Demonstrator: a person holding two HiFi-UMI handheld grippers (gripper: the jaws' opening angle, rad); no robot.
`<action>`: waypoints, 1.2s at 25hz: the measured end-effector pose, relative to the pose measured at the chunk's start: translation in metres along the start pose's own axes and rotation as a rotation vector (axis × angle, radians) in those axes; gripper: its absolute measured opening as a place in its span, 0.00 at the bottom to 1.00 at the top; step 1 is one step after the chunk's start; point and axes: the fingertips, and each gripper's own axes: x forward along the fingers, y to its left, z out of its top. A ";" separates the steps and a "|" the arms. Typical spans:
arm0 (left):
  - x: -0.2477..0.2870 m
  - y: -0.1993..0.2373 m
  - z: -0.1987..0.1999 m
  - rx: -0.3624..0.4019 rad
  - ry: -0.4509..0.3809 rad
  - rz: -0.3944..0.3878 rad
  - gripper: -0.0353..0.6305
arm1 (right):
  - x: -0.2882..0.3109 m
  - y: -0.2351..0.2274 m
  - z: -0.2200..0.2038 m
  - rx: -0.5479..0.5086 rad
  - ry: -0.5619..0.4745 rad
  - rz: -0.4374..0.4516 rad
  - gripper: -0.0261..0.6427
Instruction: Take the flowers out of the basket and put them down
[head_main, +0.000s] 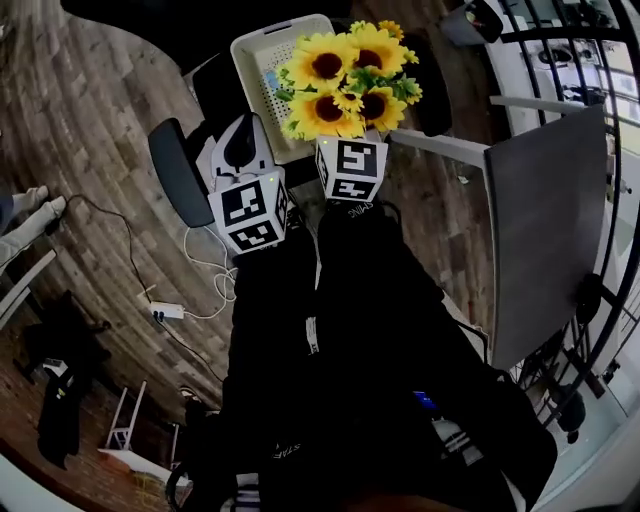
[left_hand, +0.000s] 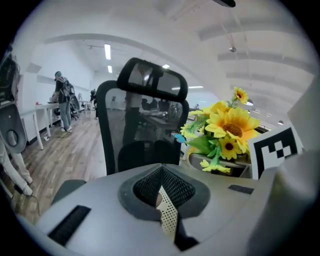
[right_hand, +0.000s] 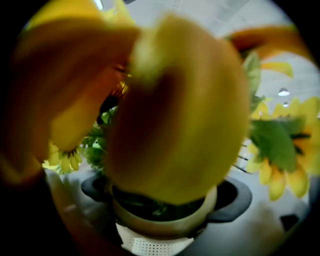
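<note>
Yellow flowers (head_main: 348, 85) in a cream pot (right_hand: 160, 222); the right gripper (head_main: 347, 150) clamps the pot over the white basket (head_main: 252, 60), likely to spare the blooms. Left gripper (left_hand: 162, 200) jaws together, empty.

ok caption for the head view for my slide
Right tongs hold a sunflower bunch by the white basket; left tongs shut, empty.

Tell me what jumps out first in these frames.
The bright yellow sunflowers catch the eye first, at the top centre of the head view, over the rim of the white basket. They fill the right gripper view, where the right gripper has its jaws closed on their cream pot. The left gripper is beside it, jaws together and empty, facing a black office chair.
</note>
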 end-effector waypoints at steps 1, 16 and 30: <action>-0.009 -0.010 0.009 0.011 -0.004 -0.015 0.06 | -0.016 -0.005 0.013 0.005 -0.011 -0.012 0.83; -0.132 -0.248 0.081 0.217 -0.040 -0.321 0.05 | -0.297 -0.168 0.106 0.139 -0.155 -0.377 0.82; -0.167 -0.541 0.033 0.456 -0.059 -0.745 0.06 | -0.512 -0.371 0.037 0.235 -0.157 -0.817 0.82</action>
